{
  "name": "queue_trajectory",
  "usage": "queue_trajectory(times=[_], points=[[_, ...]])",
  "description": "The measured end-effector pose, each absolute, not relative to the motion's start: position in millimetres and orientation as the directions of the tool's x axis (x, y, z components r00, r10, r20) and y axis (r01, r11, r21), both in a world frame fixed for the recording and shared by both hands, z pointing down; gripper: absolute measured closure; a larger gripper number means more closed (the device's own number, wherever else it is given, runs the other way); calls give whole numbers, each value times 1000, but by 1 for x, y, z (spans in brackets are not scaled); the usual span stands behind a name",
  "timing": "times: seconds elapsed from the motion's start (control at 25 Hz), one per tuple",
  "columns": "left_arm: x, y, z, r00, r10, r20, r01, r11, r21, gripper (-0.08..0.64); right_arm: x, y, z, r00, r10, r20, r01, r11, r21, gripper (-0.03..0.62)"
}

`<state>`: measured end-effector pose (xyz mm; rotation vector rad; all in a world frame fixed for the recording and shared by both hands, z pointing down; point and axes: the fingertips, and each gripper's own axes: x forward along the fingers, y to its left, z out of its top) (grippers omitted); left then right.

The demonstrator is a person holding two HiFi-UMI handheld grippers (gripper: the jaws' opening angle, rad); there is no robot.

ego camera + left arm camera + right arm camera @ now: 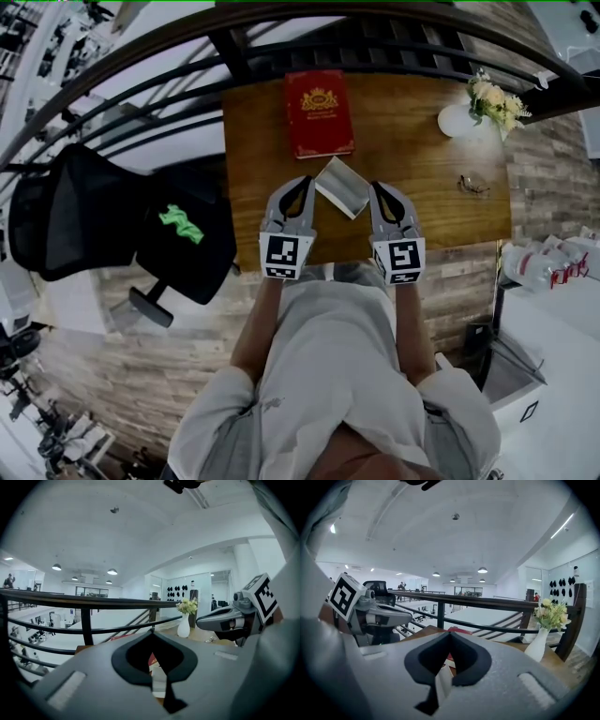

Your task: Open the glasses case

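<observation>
The glasses case [342,186], a flat silver-grey case, hangs tilted above the near edge of the wooden table [431,211], between my two grippers. My left gripper [307,181] is shut on its left corner, and my right gripper [374,186] is shut on its right side. In the left gripper view the jaws [151,631] meet at the tip, and a pale strip of the case [159,679] shows in the gap behind them. The right gripper view shows the same: closed jaws [449,632] with the pale case [440,681] in the slot.
A red book [319,112] lies at the table's far edge. A white vase with flowers [469,117] stands at the far right, with a pair of glasses [473,185] in front of it. A dark railing [375,47] runs behind the table. A black chair [112,225] stands to the left.
</observation>
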<state>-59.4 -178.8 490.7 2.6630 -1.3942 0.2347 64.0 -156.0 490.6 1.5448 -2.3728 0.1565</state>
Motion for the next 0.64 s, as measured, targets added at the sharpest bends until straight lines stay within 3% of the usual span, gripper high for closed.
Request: queue_trajectory(times=[0.64], points=[[-58,-176,485,571,-802,175,-818,-575,31,540,66,-159,481,-360,-888,287,-912,399,91,589]])
